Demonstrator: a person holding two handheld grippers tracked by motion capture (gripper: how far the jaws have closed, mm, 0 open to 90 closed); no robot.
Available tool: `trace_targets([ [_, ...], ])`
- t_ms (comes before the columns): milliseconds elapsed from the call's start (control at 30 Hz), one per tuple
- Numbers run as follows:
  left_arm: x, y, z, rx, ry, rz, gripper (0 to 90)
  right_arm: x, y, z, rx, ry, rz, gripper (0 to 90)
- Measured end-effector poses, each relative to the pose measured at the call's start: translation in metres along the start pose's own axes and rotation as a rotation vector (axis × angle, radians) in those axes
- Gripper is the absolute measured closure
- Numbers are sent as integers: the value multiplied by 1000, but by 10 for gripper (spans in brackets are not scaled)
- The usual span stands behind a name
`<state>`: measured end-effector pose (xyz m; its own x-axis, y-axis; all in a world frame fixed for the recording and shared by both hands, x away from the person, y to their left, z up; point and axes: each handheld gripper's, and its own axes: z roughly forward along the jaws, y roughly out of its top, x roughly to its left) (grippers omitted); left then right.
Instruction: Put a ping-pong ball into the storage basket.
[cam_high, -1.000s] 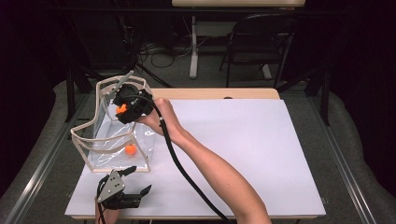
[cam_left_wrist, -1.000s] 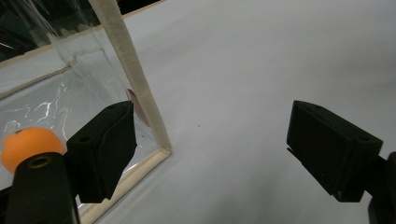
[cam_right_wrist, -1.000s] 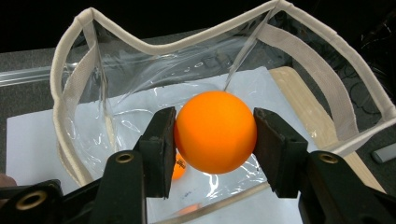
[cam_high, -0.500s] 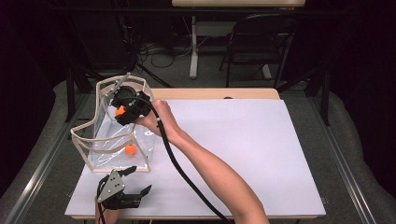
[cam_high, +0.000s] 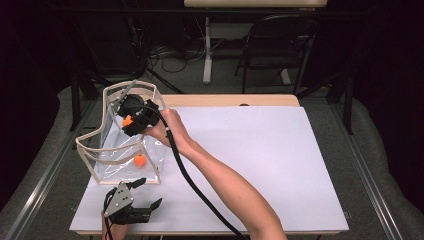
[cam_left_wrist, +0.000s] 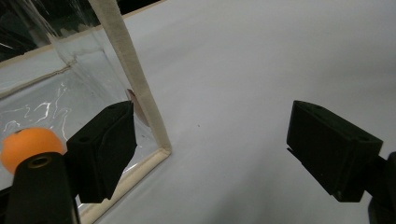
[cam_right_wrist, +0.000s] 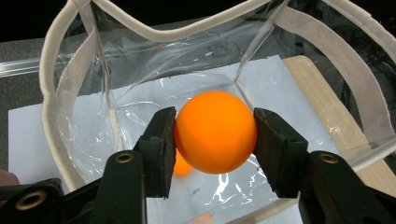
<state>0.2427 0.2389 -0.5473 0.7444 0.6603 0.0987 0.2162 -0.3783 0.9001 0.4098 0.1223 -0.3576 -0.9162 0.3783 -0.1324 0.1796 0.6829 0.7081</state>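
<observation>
Ball over the bag
My right gripper (cam_right_wrist: 215, 133) clamps an orange ball (cam_right_wrist: 215, 132) above the clear bag (cam_right_wrist: 84, 70); another ball (cam_right_wrist: 180, 166) lies inside.

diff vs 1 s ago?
Almost nothing. The right gripper stays shut on the orange ball above the clear bag, barely shifted. Nothing taken or released. The left gripper still rests open beside the bag; the second ball still lies inside.

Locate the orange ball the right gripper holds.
High view, left side: the orange ball sits clamped in the right gripper, over the mouth of the clear bag.
</observation>
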Motion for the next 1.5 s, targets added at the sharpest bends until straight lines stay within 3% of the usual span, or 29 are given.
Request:
trace_targets([
  [767, 0, 0, 0, -1, -2, 2, 161, 6, 1, 12, 42, 9, -17, 500],
  [933, 0, 0, -1, -1, 0, 1, 161, 6, 1, 14, 38, 10, 0, 342],
  [1200, 1, 0, 0, 1, -1, 3, 161, -2, -6, 1, -4, 34, 40, 239],
  [1267, 1, 0, 0, 2, 0, 2, 161, -3, -8, -4, -23, 33, 46, 166],
  [1500, 0, 0, 1, 3, -2, 5, 161, -9, -19, -20, -73, 39, 65, 143],
])
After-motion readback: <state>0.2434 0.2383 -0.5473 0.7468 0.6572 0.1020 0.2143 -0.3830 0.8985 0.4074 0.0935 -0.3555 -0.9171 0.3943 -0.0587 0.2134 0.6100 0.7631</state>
